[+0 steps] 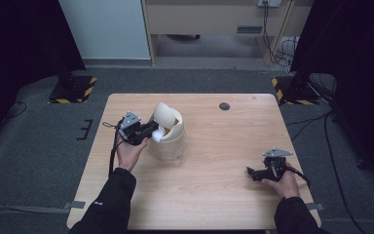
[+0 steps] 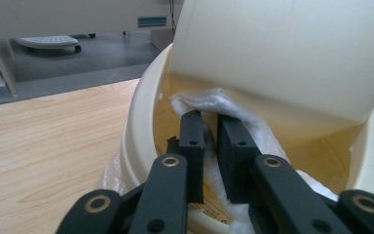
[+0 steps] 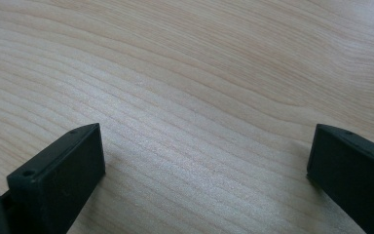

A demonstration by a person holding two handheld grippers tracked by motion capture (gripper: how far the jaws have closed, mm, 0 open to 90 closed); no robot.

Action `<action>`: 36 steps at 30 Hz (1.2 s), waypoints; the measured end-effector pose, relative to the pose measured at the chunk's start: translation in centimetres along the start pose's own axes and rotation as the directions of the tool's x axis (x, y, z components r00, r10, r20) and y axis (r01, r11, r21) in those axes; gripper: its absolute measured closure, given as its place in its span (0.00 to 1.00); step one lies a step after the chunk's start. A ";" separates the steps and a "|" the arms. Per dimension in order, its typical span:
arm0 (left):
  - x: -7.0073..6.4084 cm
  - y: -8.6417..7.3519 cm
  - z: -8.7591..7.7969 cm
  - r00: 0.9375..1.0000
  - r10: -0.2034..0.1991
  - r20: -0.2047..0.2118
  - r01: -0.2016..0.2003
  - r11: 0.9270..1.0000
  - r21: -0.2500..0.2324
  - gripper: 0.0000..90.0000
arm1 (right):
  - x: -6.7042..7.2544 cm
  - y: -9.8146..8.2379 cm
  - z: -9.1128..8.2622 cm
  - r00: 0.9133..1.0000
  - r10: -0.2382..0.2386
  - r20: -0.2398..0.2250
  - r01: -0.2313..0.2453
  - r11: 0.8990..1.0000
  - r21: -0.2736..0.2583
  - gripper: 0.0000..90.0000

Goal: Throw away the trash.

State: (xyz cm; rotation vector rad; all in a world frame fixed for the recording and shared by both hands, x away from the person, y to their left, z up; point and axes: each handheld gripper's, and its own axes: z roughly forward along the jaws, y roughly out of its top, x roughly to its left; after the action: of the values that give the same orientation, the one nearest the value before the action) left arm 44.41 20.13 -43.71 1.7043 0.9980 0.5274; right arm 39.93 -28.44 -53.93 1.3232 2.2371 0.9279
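Currently my left tongs [image 1: 152, 130] reach over the rim of the bin [image 1: 168, 146], tips down inside it. Left gripper view: the jaws stand nearly together with only a narrow slot between them, and the white tissue [image 2: 233, 109] bunches just past and around the tips. Some of it sits in the slot, but I can't tell whether the pads press on it. Bin is cream, round, and its swing lid [image 2: 282, 53] is tipped up right above and beyond the tips. Bin wall [image 2: 136, 141] curves to the left of the jaws; a clear bag shows at its outer base. High view: tissue [image 1: 158, 135] shows as a white wad at the tip of the left tongs, on the bin's near-left rim. Left hand [image 1: 129, 153] sits behind the tongs, cable trailing back toward me.

Right tongs [image 1: 251, 172] rest low on the bench [image 1: 224, 195], well apart from the bin, far right of the left tongs. Right hand [image 1: 285, 183] wraps the body. Right gripper view: jaws wide apart, bare wood grain between them, nothing held.

Small dark disc [image 1: 224, 106] lies on the bench beyond the bin, between both tongs in line but farther out.
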 end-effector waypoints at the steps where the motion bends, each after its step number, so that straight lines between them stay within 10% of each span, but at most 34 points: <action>1: 0.0 0.1 0.0 1.000 0.006 -0.003 -0.006 1.000 0.002 0.87 | 0.0 0.0 0.0 1.000 0.000 0.000 0.000 1.000 0.000 0.01; 16: 0.4 0.1 -2.8 1.000 -0.008 0.007 0.008 0.998 -0.056 0.55 | 0.0 0.0 0.0 1.000 0.000 0.001 0.000 1.000 -0.001 0.01; 36: -0.8 -1.1 -3.9 0.998 0.020 0.060 -0.018 0.999 -0.031 0.85 | 0.0 0.0 0.0 1.000 0.000 0.001 0.000 1.000 -0.001 0.01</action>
State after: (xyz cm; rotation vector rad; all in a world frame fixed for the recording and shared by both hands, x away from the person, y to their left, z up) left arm 40.71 21.79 -43.26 1.6949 0.9269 0.4982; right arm 39.93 -28.44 -53.94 1.3225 2.2357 0.9285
